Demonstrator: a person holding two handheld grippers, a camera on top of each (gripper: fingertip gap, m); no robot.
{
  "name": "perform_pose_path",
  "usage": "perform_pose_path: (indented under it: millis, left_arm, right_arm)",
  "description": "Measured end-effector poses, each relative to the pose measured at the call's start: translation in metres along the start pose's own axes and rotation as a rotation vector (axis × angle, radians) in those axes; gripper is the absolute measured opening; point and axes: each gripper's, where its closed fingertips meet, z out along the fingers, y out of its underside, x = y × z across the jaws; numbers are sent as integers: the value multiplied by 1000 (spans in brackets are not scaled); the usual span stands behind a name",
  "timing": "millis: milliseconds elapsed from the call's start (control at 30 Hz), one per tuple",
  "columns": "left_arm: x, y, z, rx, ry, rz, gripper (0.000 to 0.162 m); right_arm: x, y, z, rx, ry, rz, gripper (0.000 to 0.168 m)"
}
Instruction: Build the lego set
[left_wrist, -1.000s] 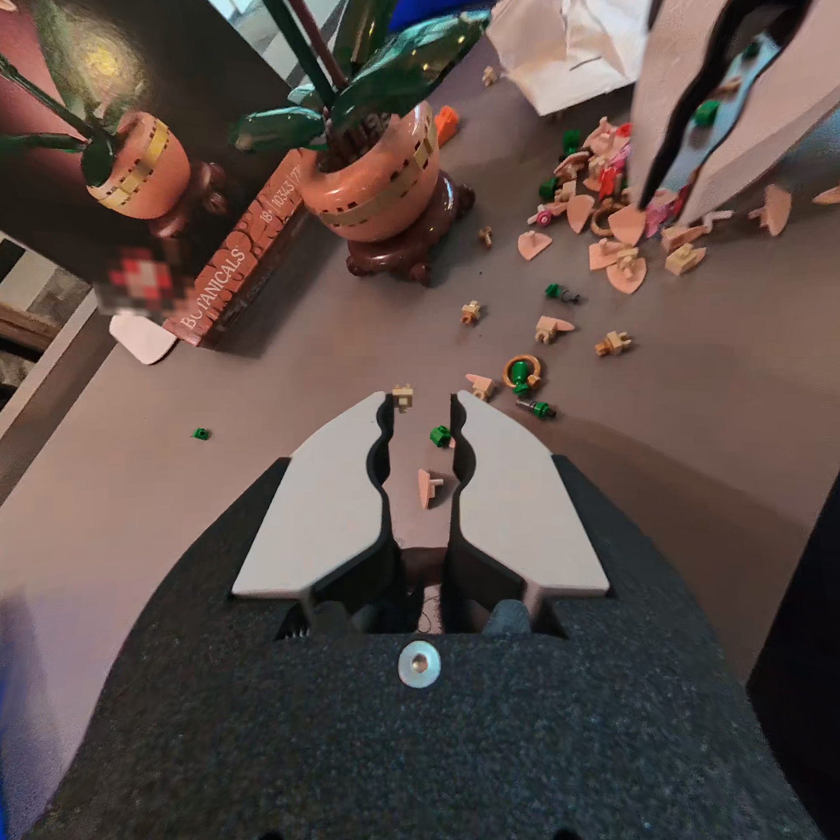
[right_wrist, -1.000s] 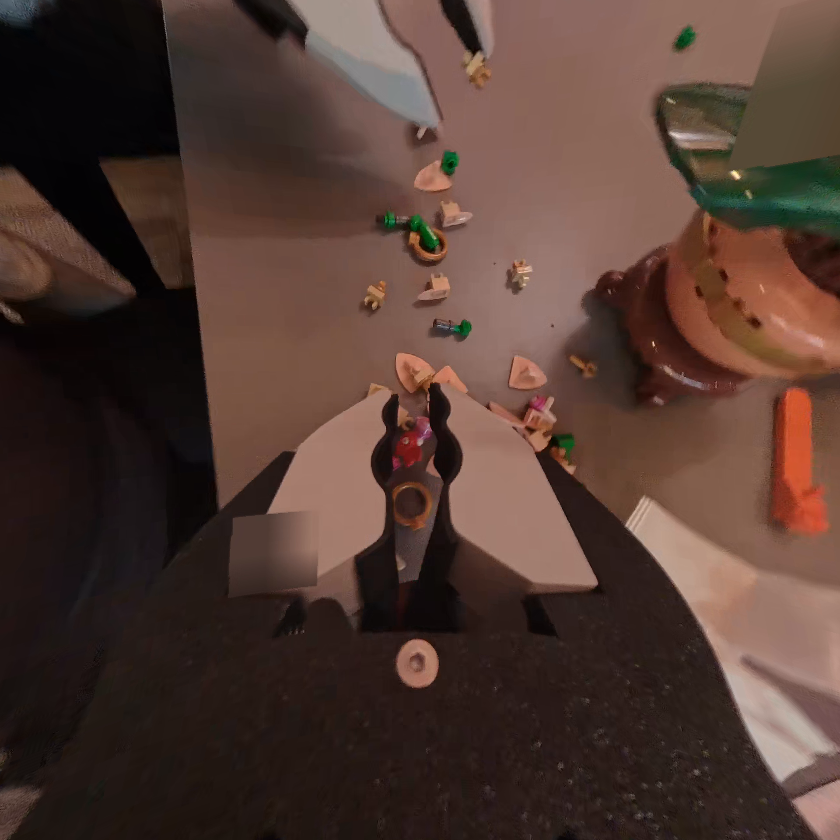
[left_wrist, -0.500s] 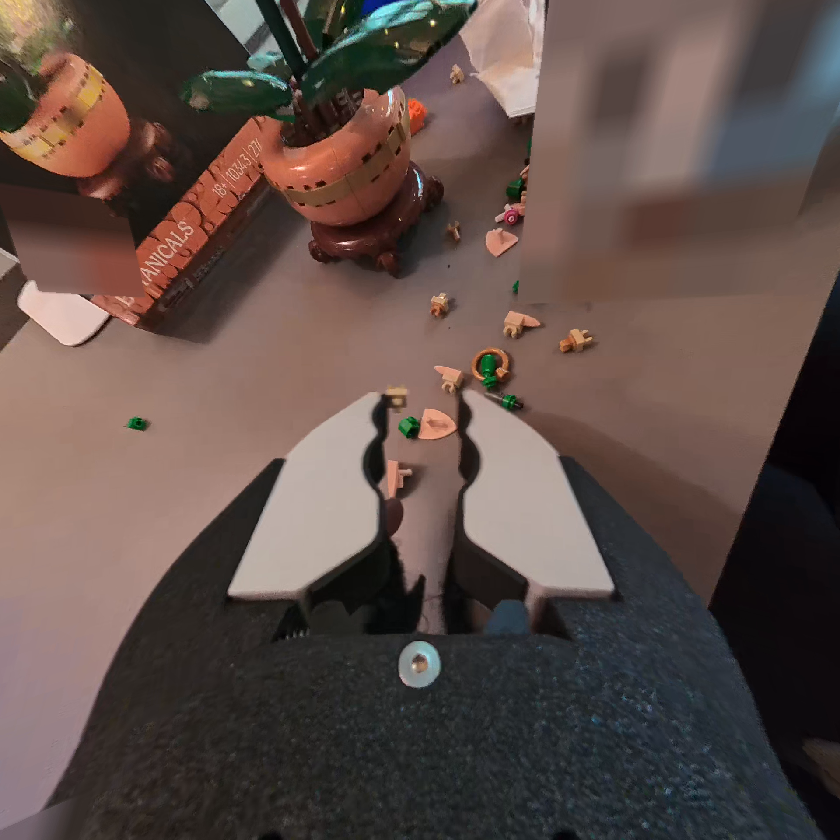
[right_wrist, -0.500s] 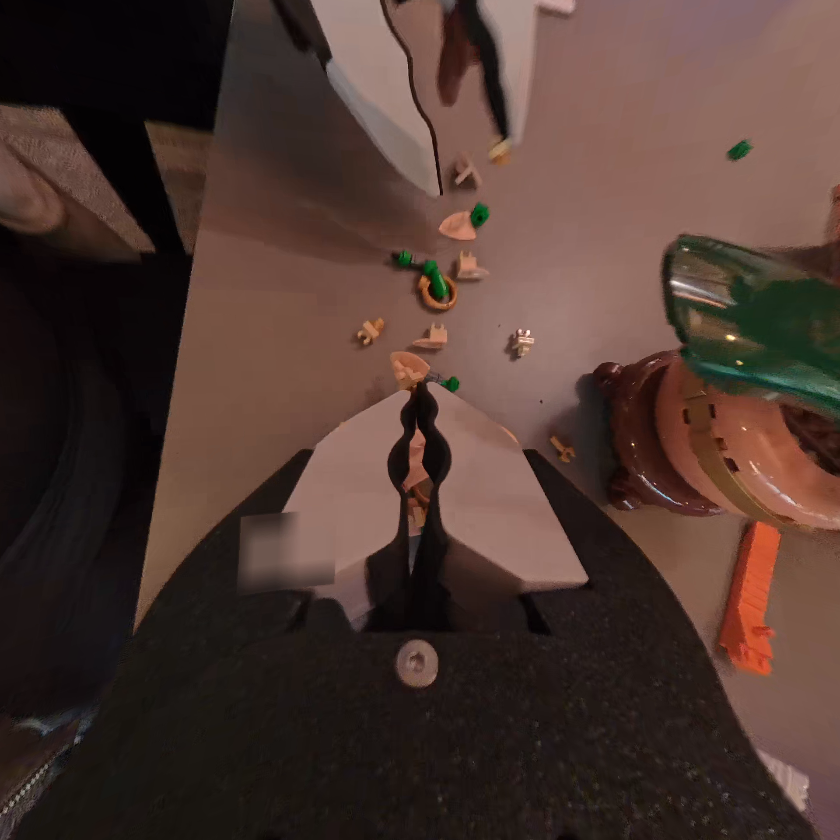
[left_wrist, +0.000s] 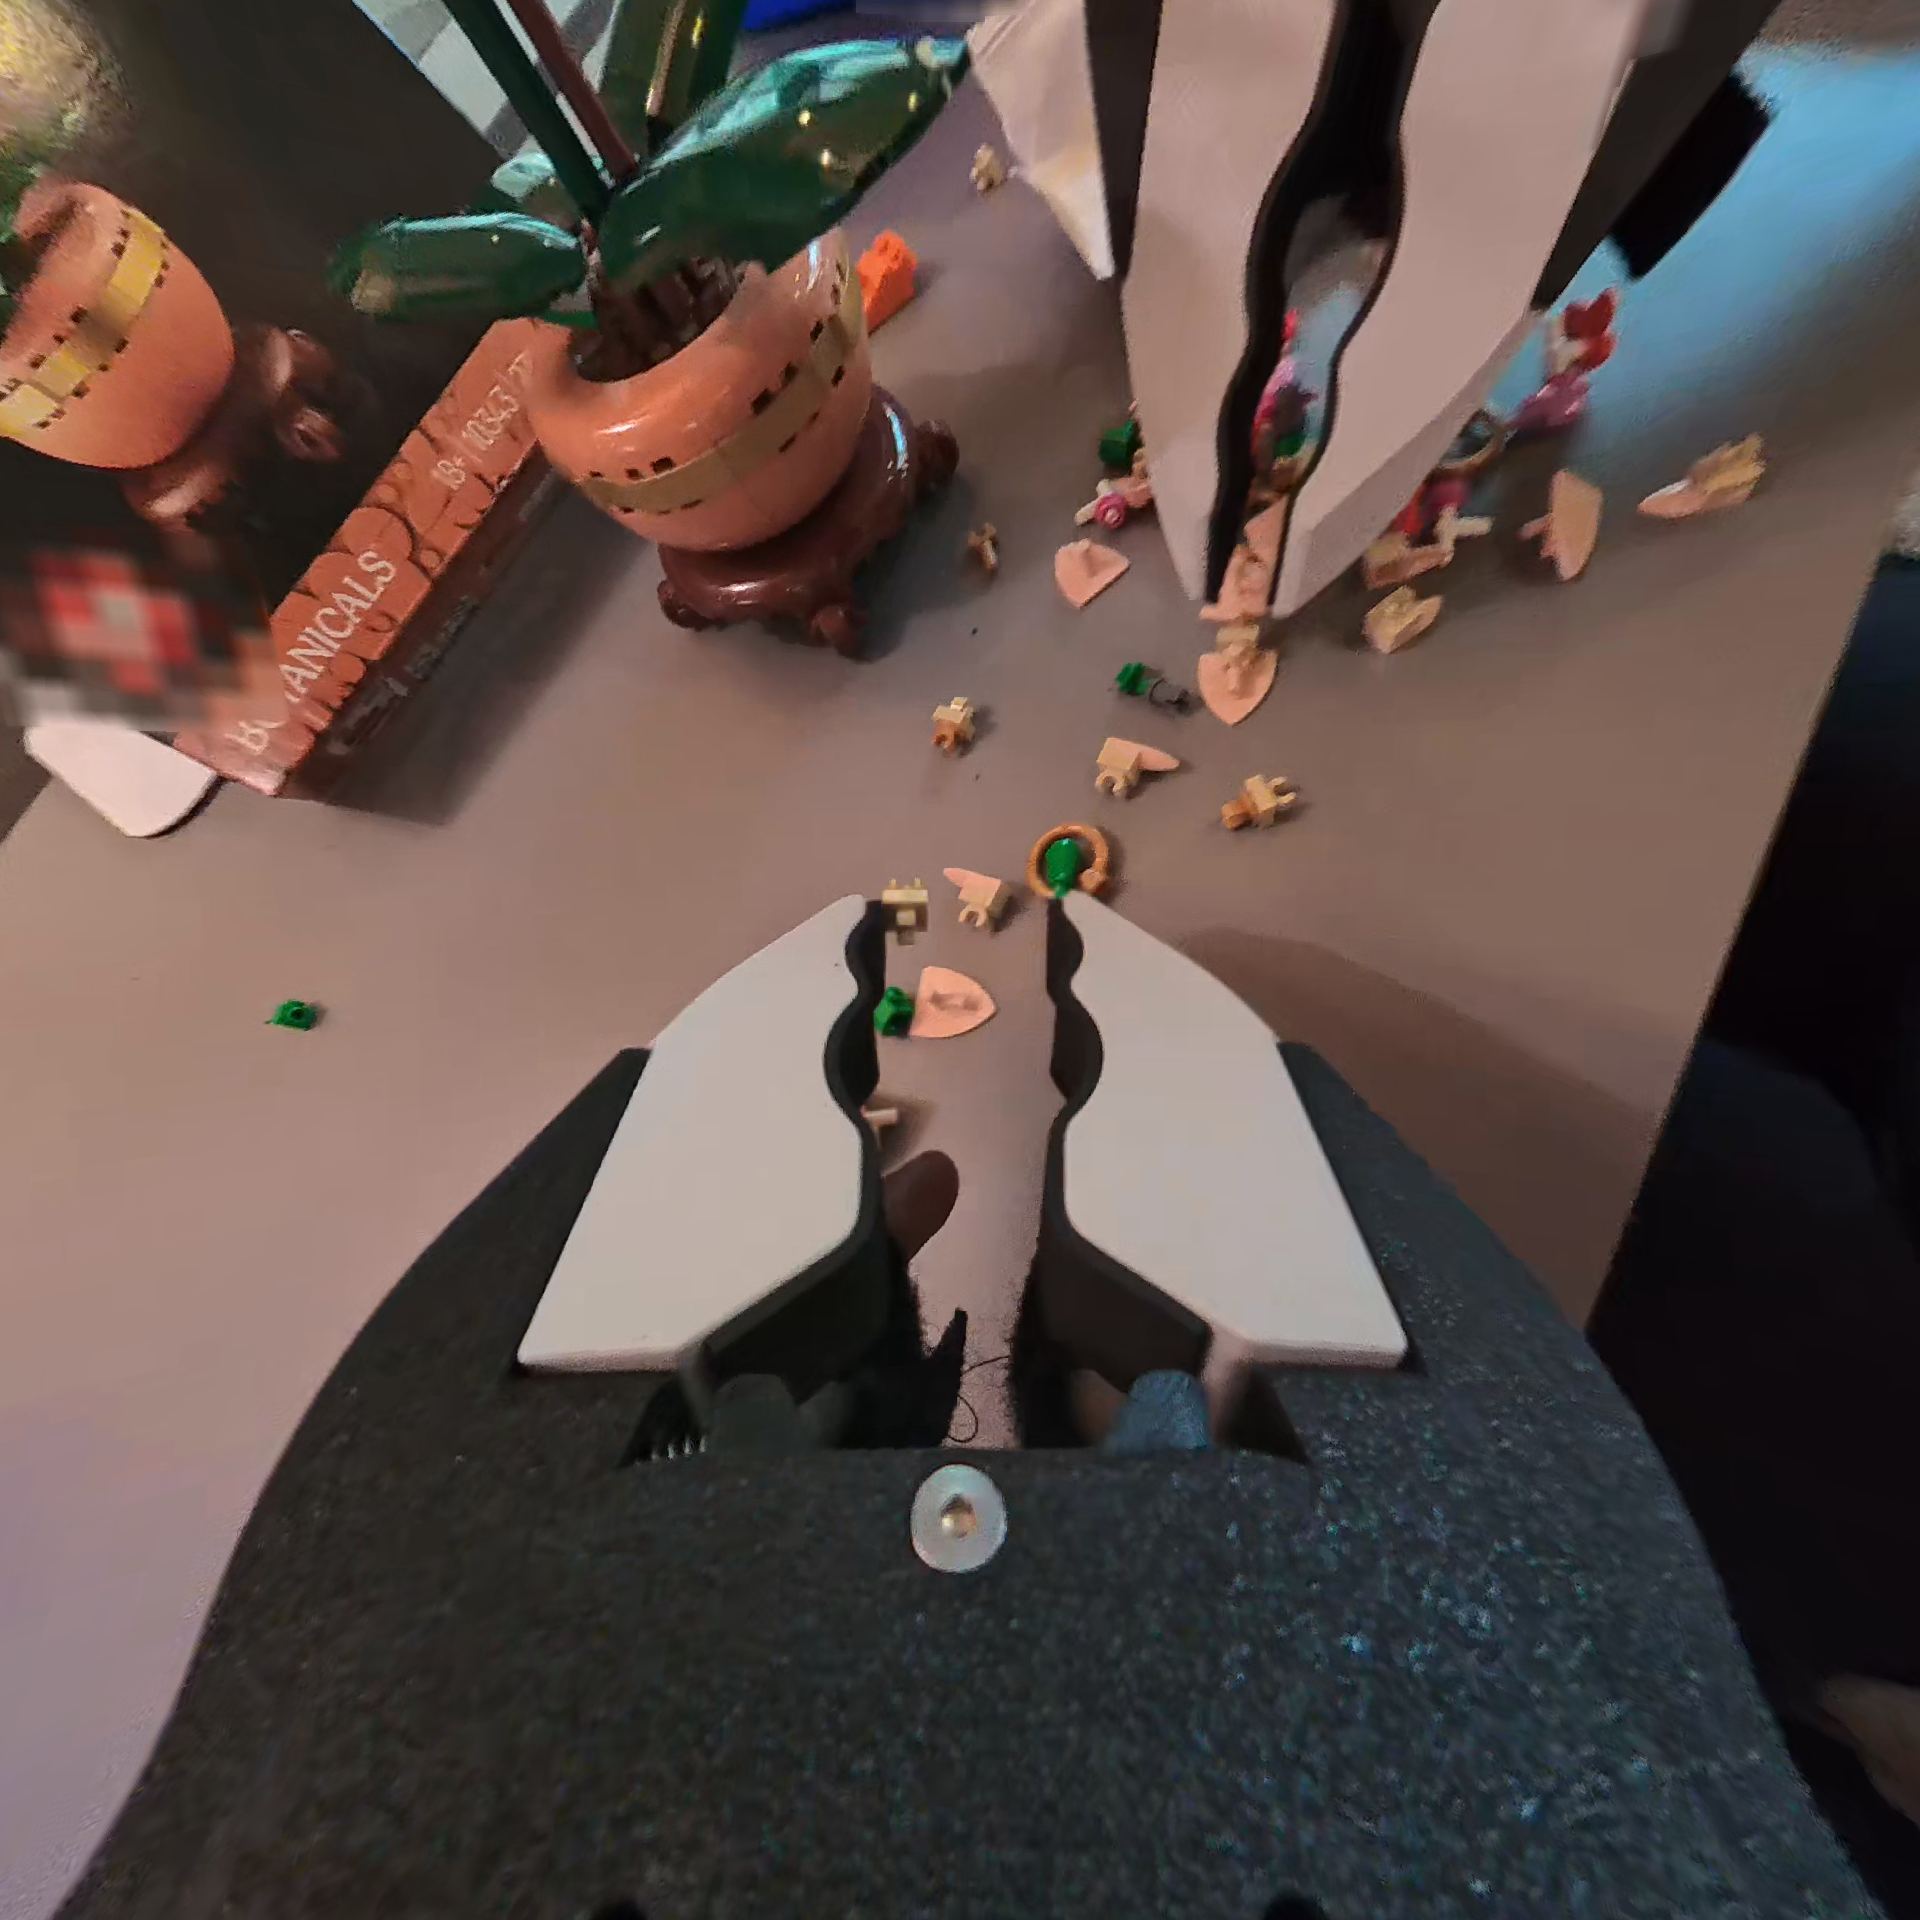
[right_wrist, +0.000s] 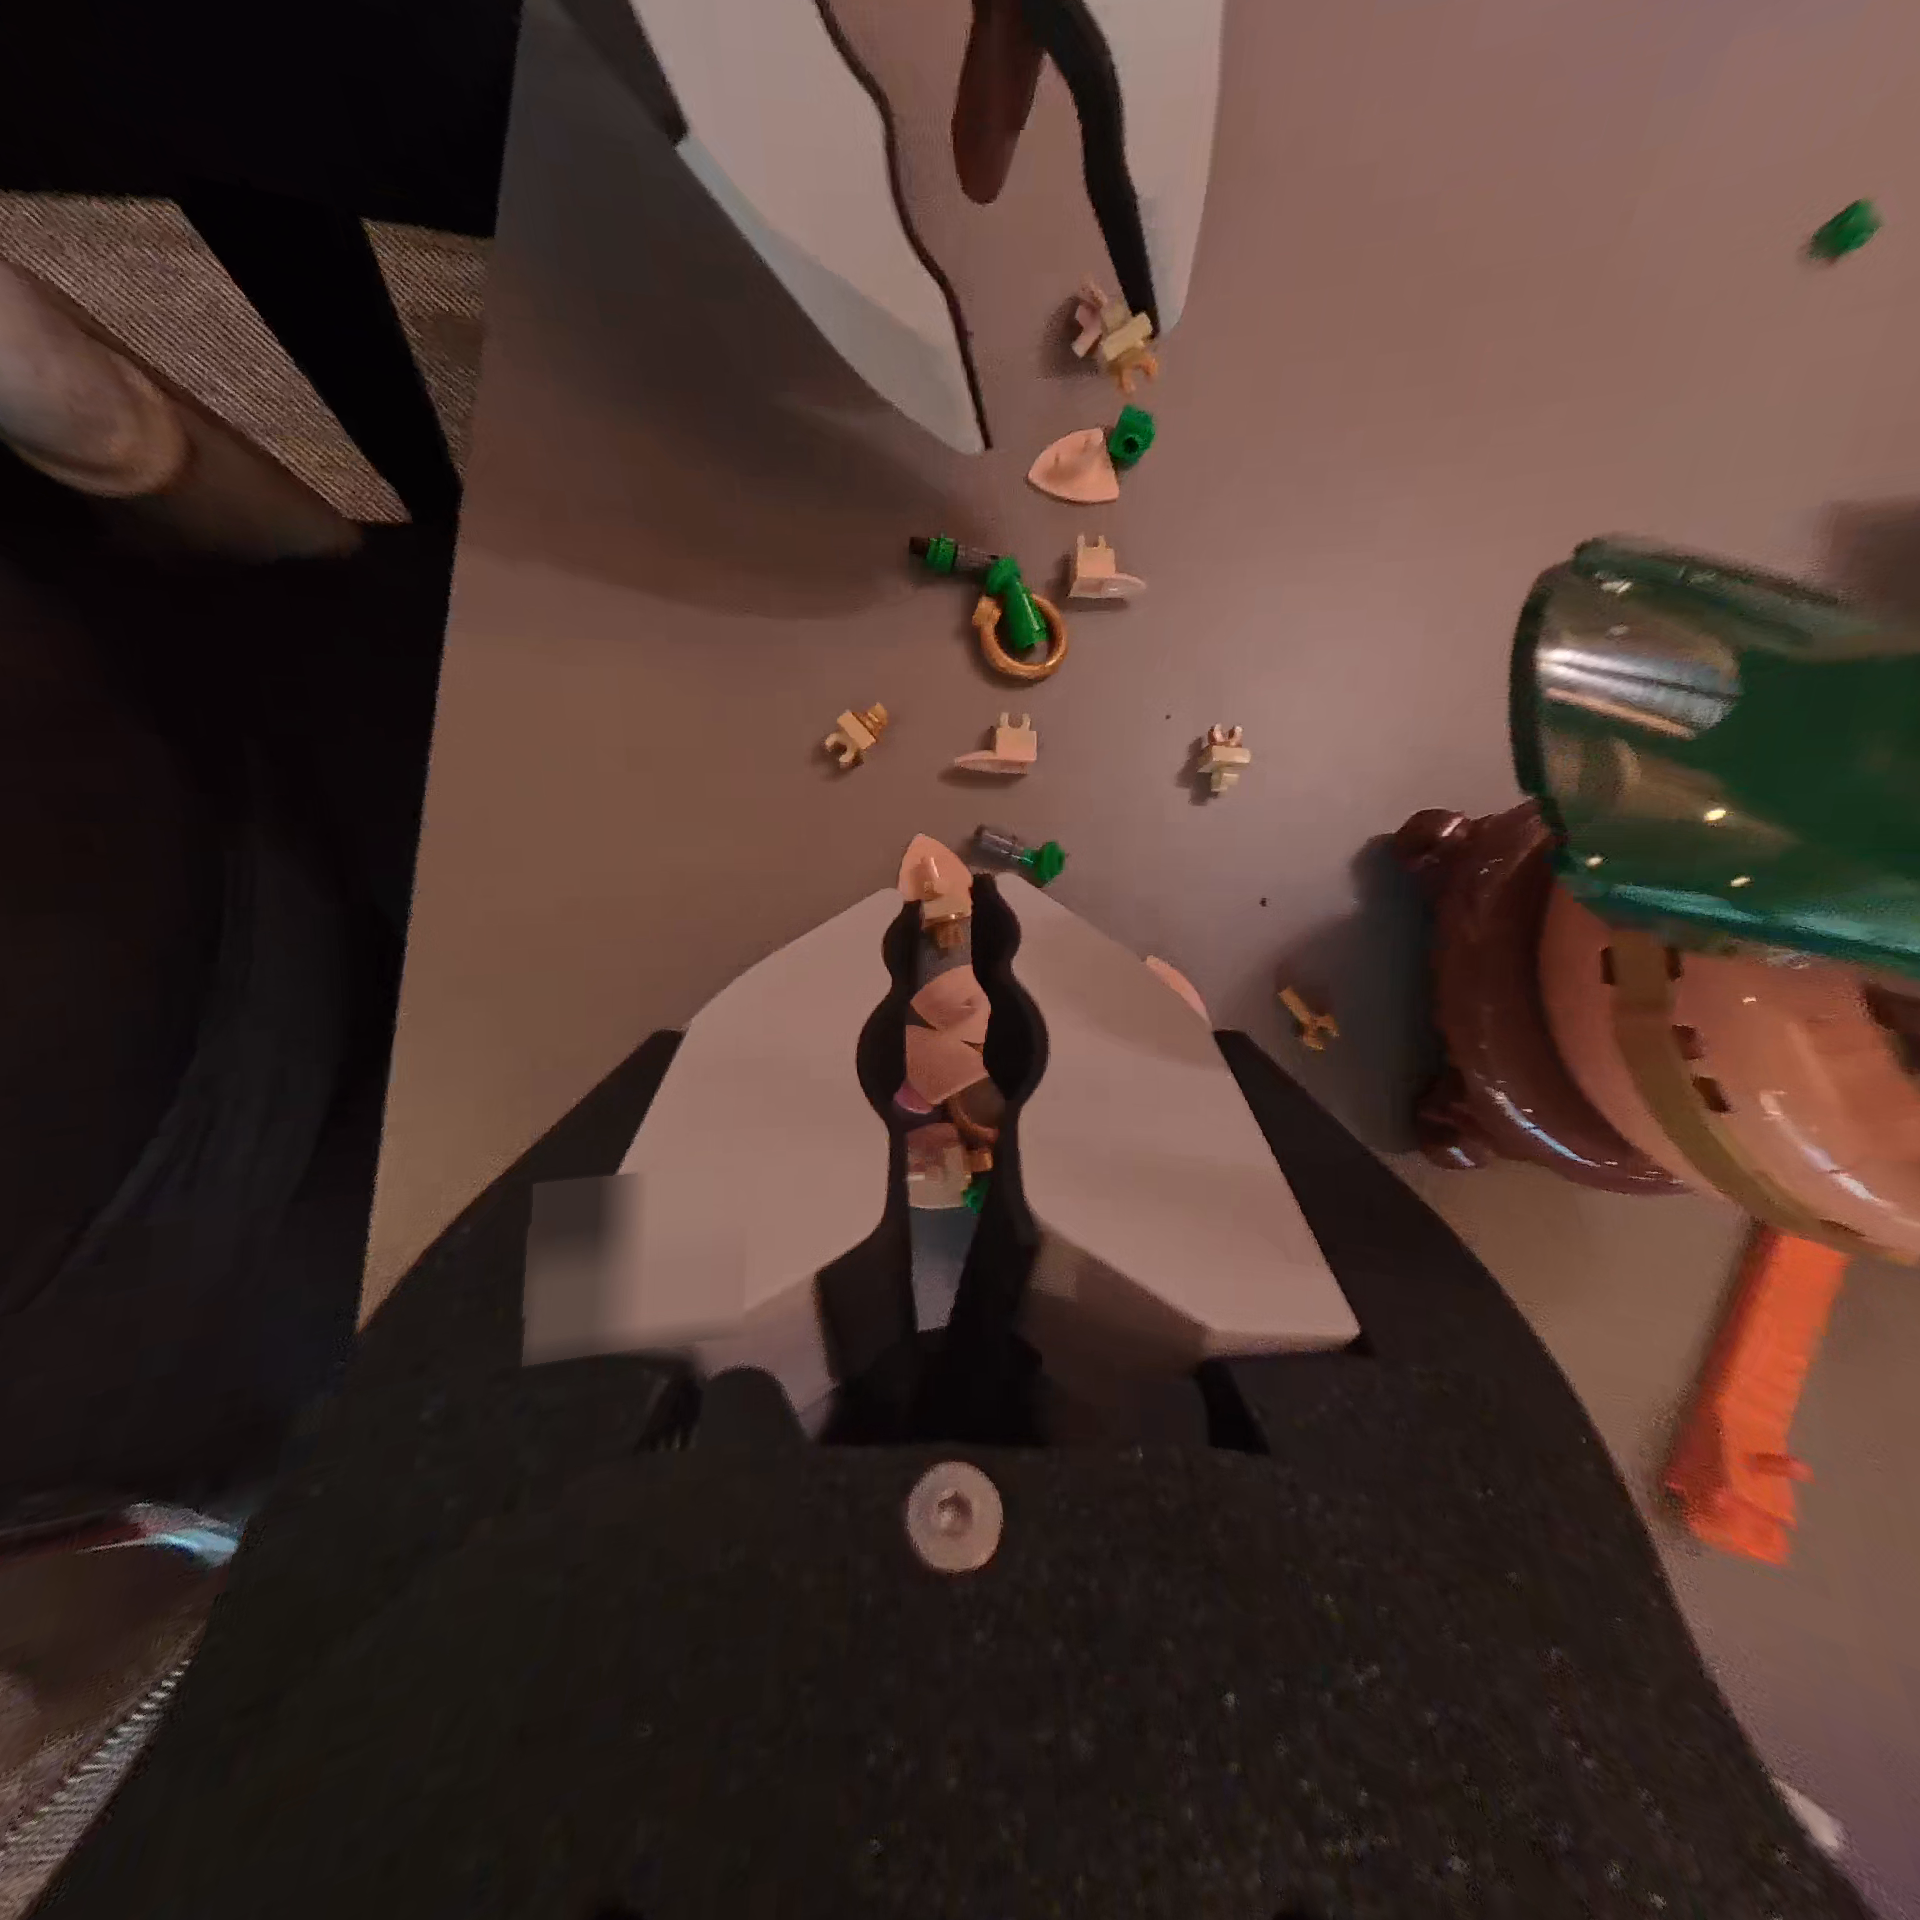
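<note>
The right tongs (right_wrist: 954, 894) are pinching a peach petal assembly (right_wrist: 935, 883) just above the table (left_wrist: 520, 935), apparently lifting it for fitting. The left tongs (left_wrist: 961, 914) are gaping wide over a loose petal (left_wrist: 951, 1003), likely targeting it.

I'm looking at what seems a home hobby spot: a grey bench (left_wrist: 520, 935), a woven-fabric seat (right_wrist: 208, 343) beside it, the set's box (left_wrist: 343, 582) propped up.
</note>
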Motion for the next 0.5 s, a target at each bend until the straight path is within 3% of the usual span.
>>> perform_pose_path:
  millis: [33,333,500]
  left_arm:
    - [2,-3,-1,27,15,-19,30]
    - [27,-18,0,151,169,-89,31]
    - [31,-35,11,187,50,69,26]
  right_arm:
    - [-1,1,2,7,-21,26,11]
    - [3,1,9,104,-31,91,5]
    - [3,-17,-5,182,87,24,5]
